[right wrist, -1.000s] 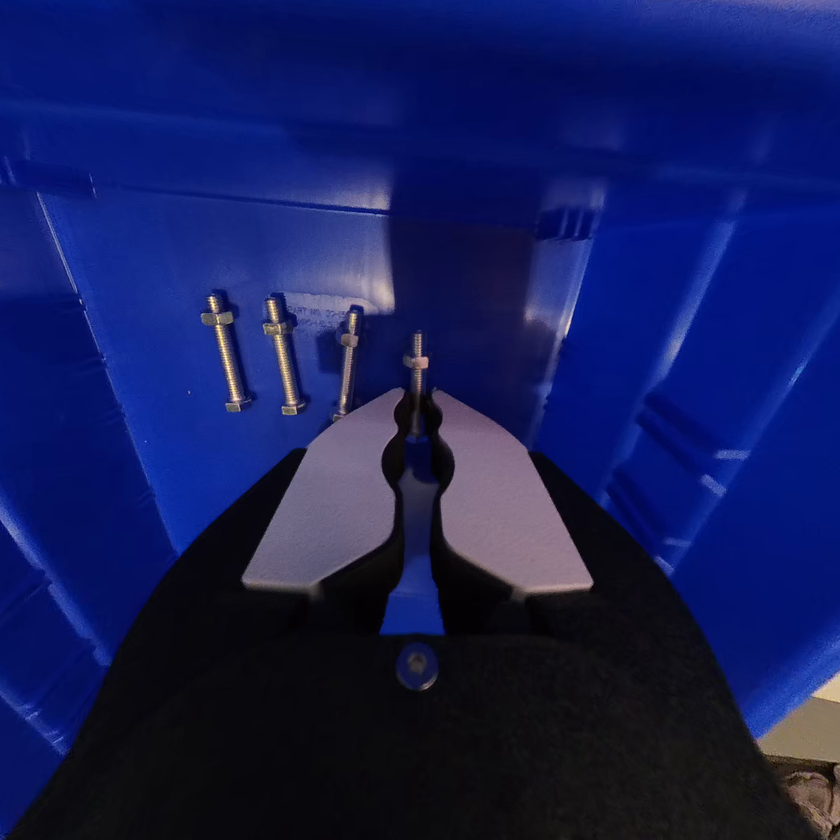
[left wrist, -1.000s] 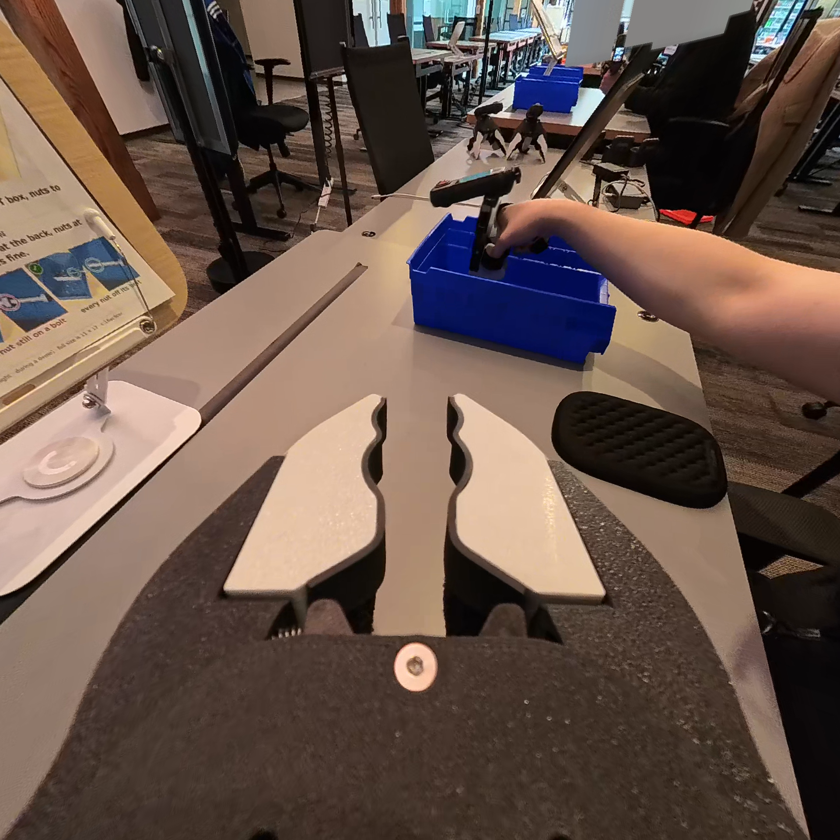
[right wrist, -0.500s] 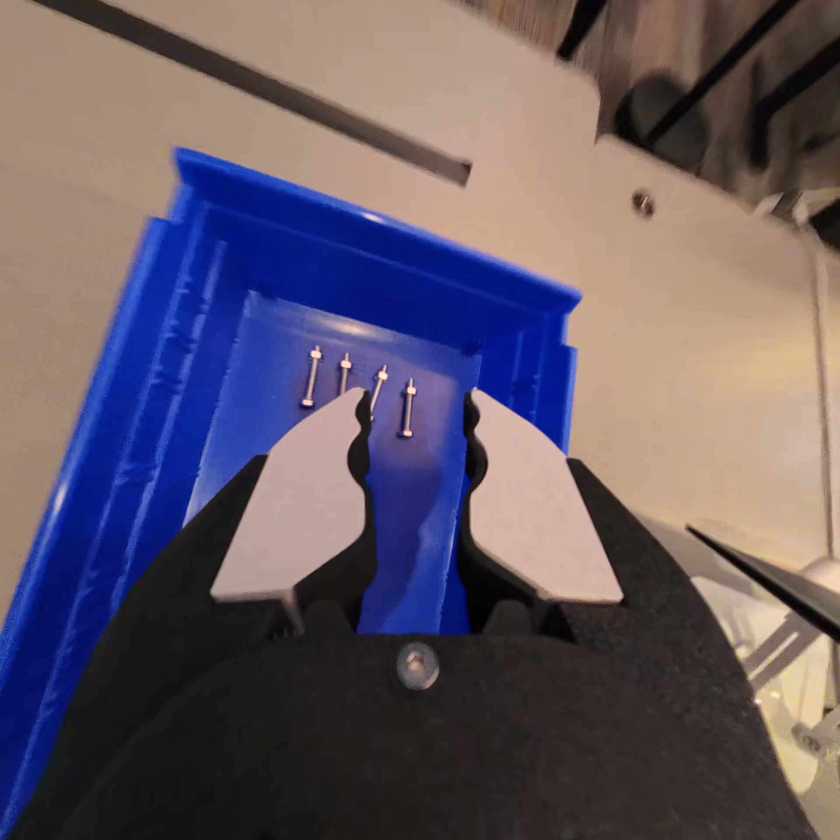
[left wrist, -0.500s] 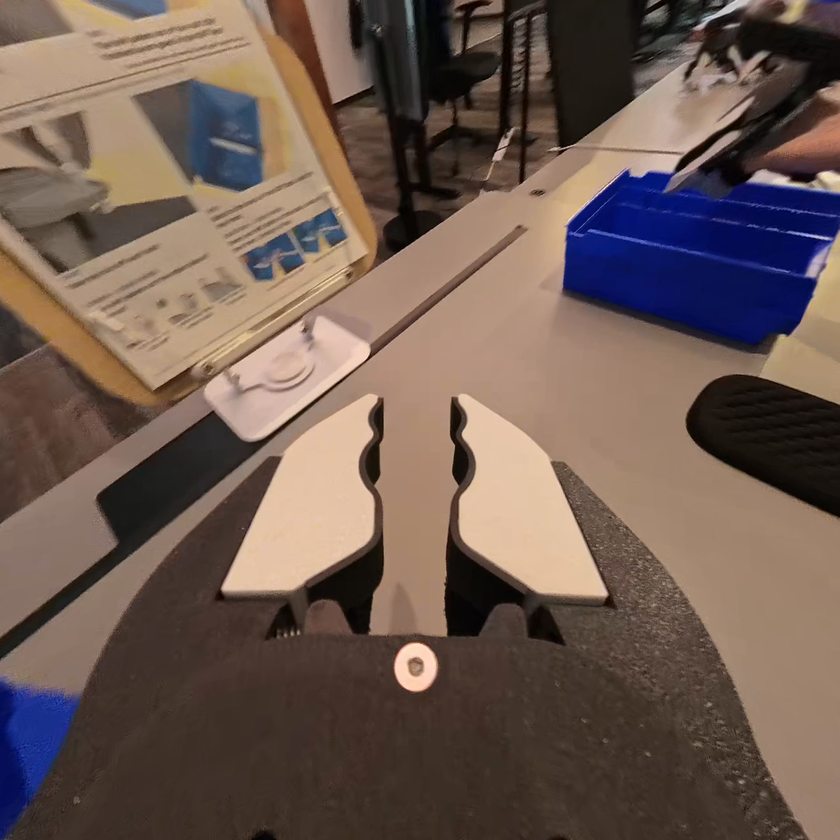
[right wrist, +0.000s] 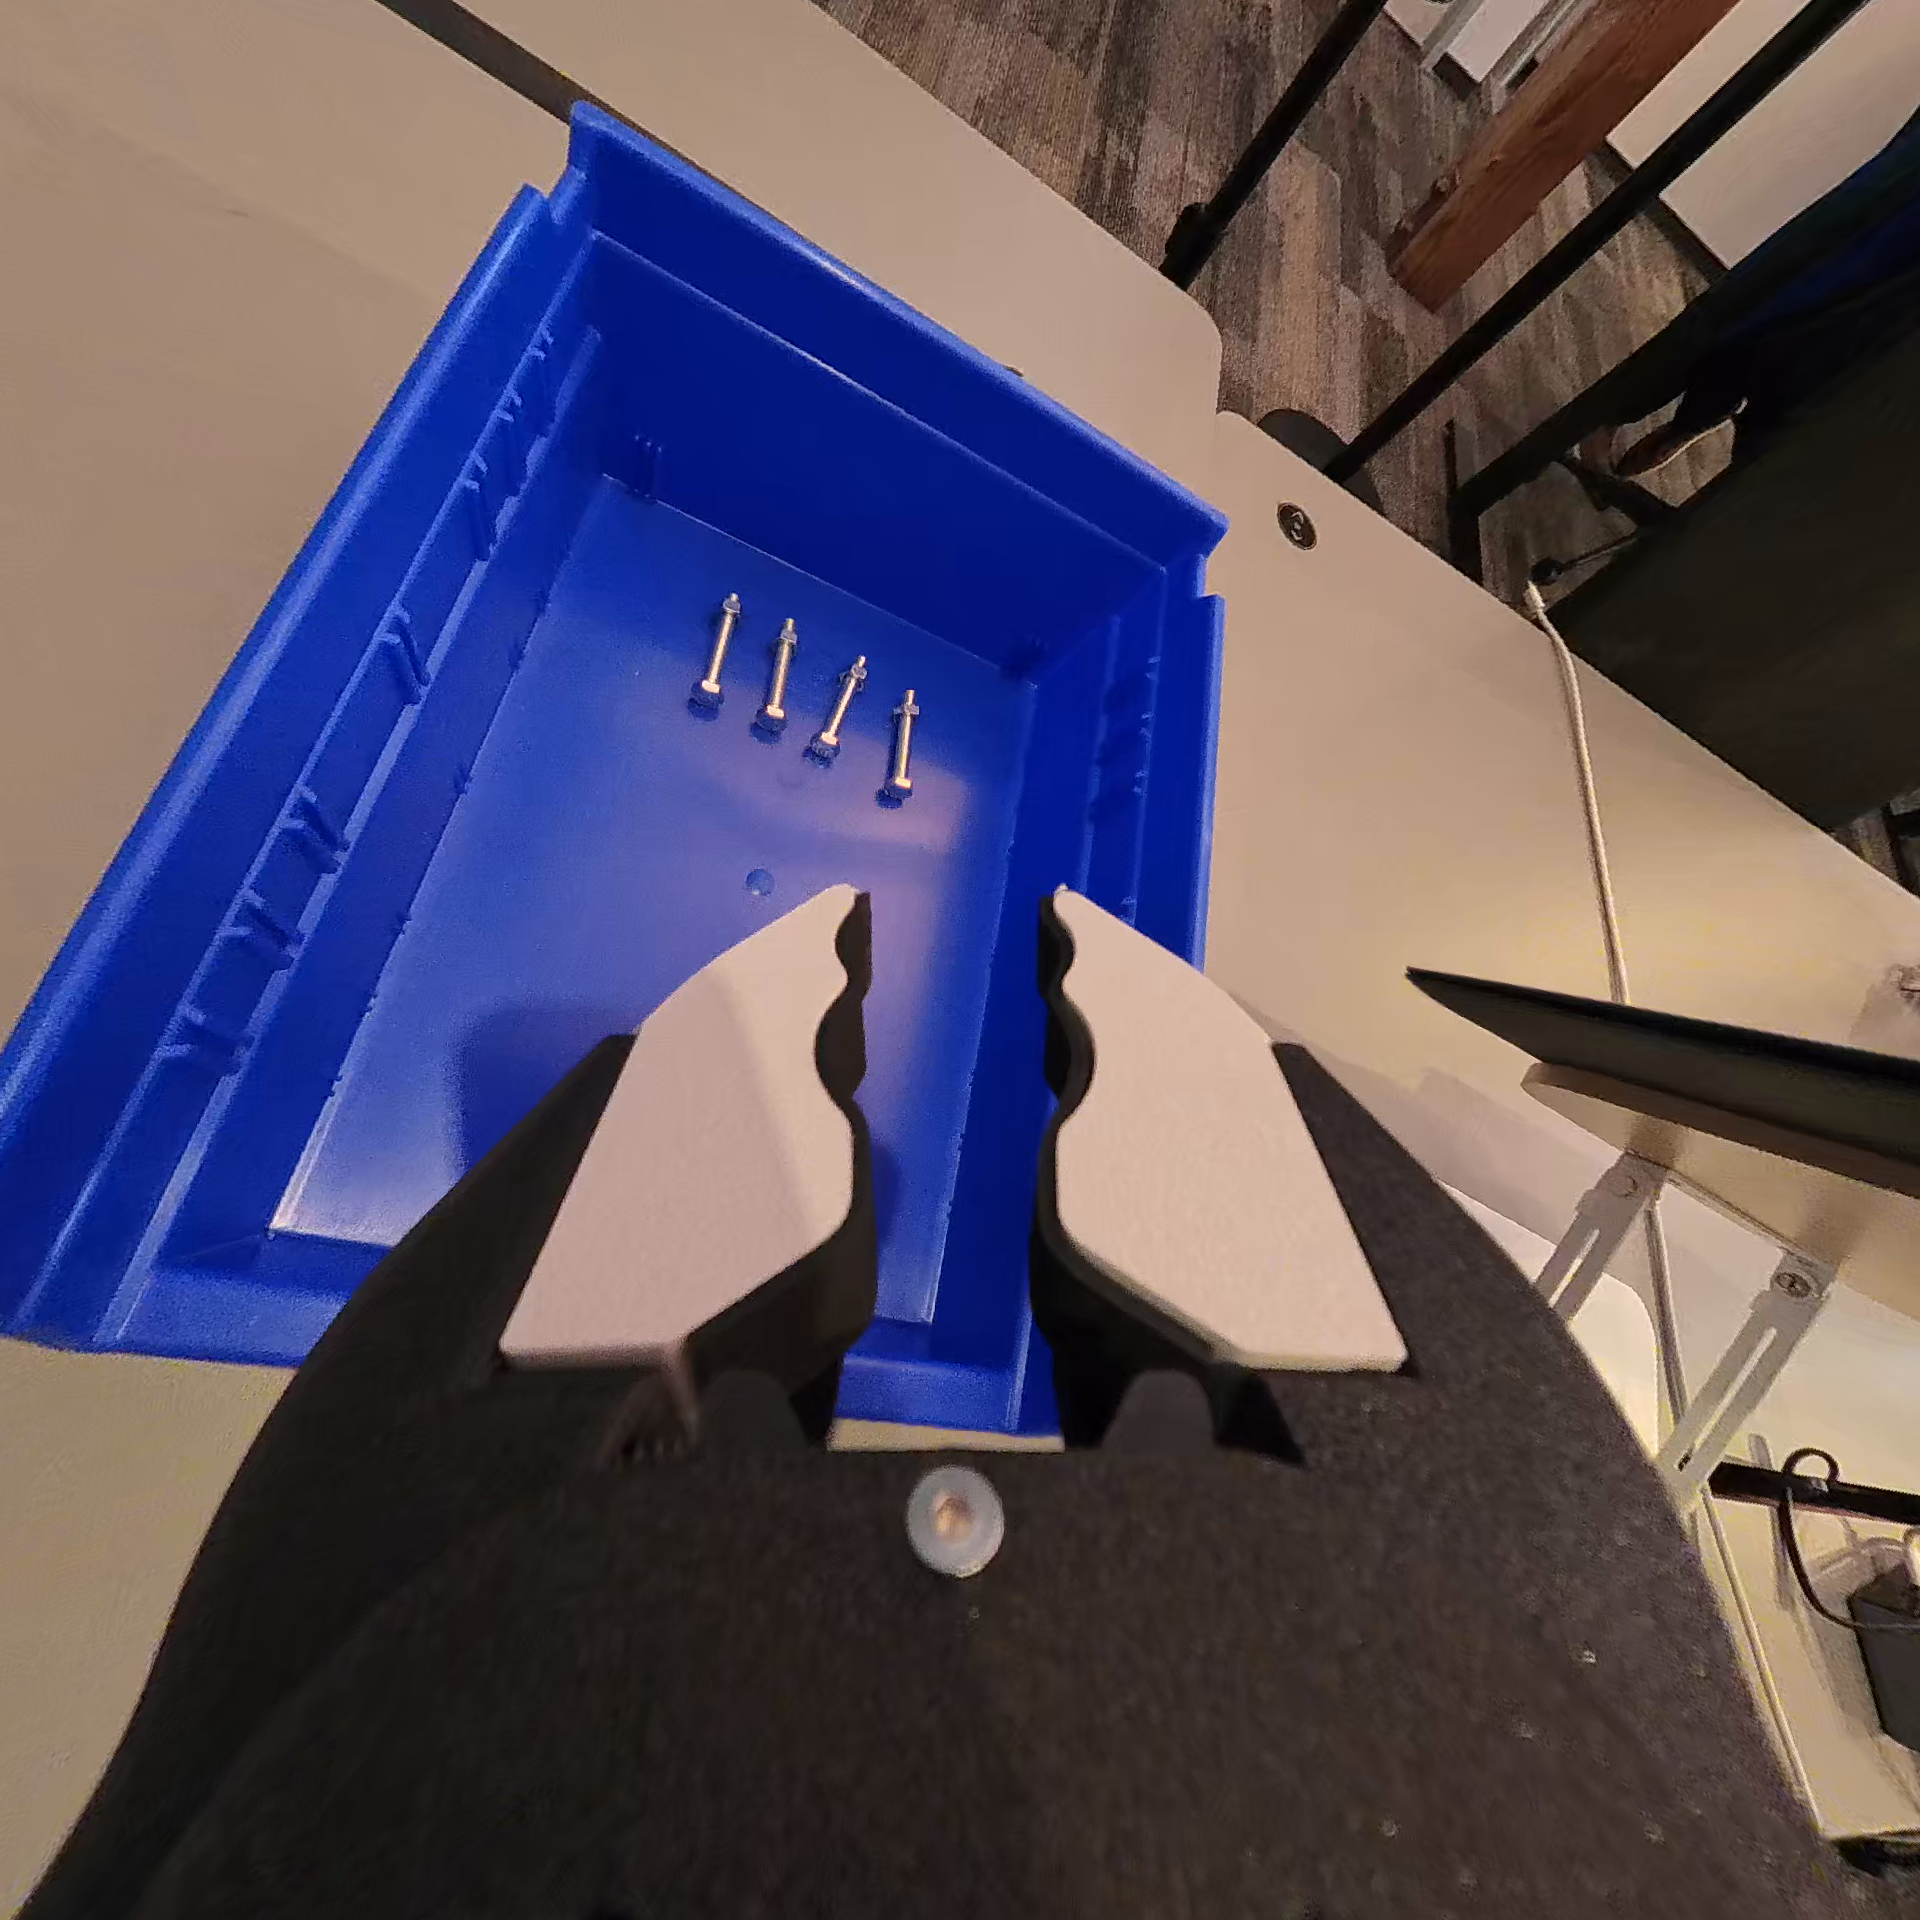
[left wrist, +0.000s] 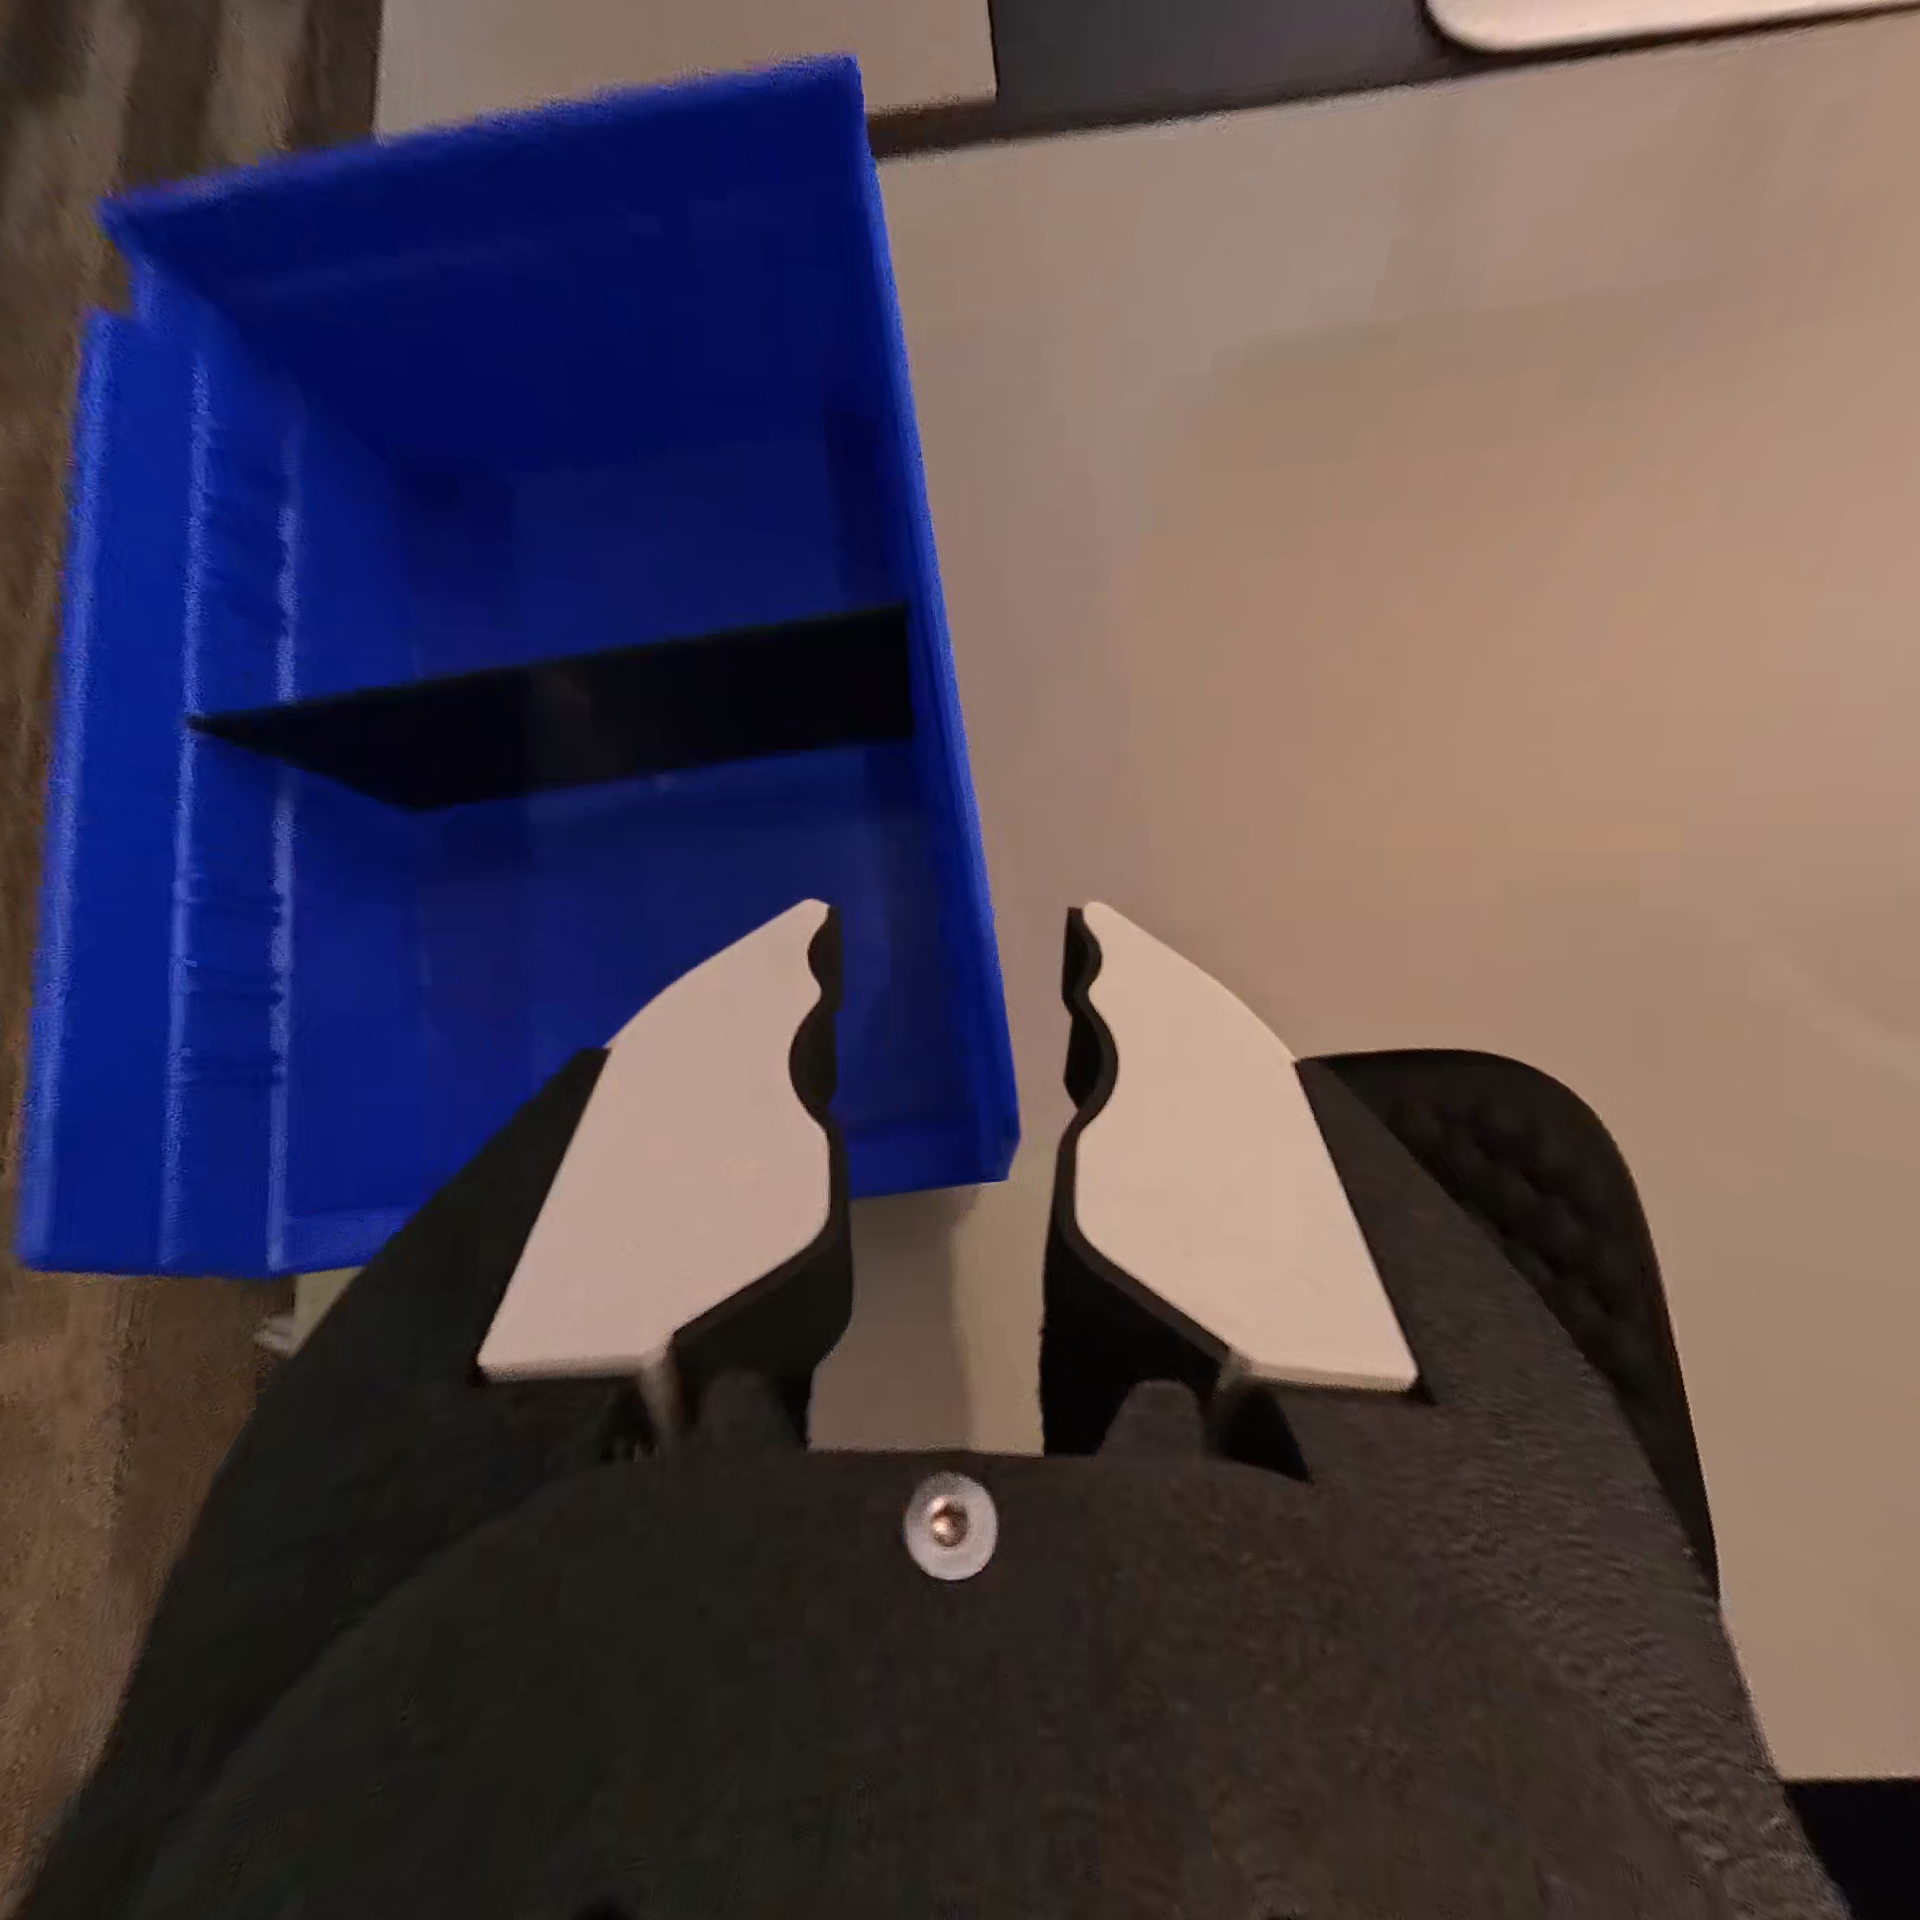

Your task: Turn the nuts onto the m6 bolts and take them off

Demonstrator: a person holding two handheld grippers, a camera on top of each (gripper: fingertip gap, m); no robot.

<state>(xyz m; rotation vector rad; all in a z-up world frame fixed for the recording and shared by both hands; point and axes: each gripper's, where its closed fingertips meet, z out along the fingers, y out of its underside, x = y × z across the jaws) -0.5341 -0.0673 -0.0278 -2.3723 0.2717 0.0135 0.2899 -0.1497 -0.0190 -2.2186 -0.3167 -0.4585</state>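
Note:
In the right wrist view, several steel bolts [right wrist: 805,694] with nuts threaded on lie side by side on the floor of a blue bin [right wrist: 343,665]. My right gripper [right wrist: 948,906] is open and empty, held above the bin's near end, well short of the bolts. In the left wrist view, my left gripper [left wrist: 948,914] is open and empty, hovering over the right rim of a second blue bin [left wrist: 904,436]. That bin has a black divider [left wrist: 561,707] across it. The picture is blurred and I see no bolts or nuts in it.
Both bins sit on a light grey table [right wrist: 156,260]. A black padded rest [left wrist: 1538,1164] lies right of the left gripper. At the right of the right wrist view are a sign stand [right wrist: 1704,1174], a white cable [right wrist: 1590,810] and the table's far edge. About 85 cm separates my left fingertips from my right.
My right gripper let go of the rightmost bolt, opened and rose out of the bin. My left gripper swung left and down from the table to over the second bin and opened a little wider.

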